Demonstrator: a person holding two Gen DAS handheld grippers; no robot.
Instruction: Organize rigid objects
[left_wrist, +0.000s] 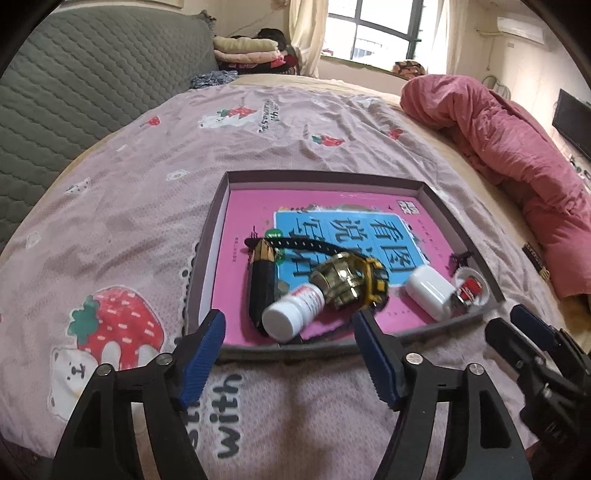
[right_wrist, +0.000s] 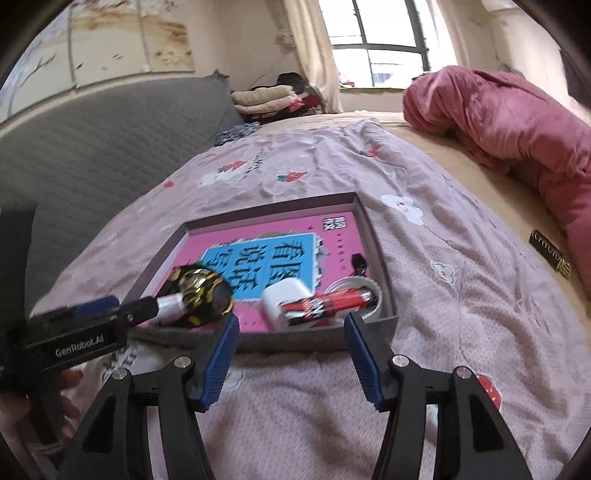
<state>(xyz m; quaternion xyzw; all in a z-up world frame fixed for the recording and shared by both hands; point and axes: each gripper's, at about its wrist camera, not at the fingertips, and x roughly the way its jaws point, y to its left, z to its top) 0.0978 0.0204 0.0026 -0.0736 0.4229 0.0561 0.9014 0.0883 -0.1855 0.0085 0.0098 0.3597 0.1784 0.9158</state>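
Two tongs spread, nothing pinched

I've got L tongs and R tongs both wide apart w/ nothing between, just short of the tray on the bed. Inside: pill bottle, watch, white case, lighter.

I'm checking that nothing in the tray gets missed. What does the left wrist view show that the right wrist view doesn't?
Only the left wrist view: the black pen-shaped case and the watch strap.
Only the right wrist view: the red lighter, clearly seen lengthwise.
Both: the grey tray, pink book, gold watch, white bottle and white case.
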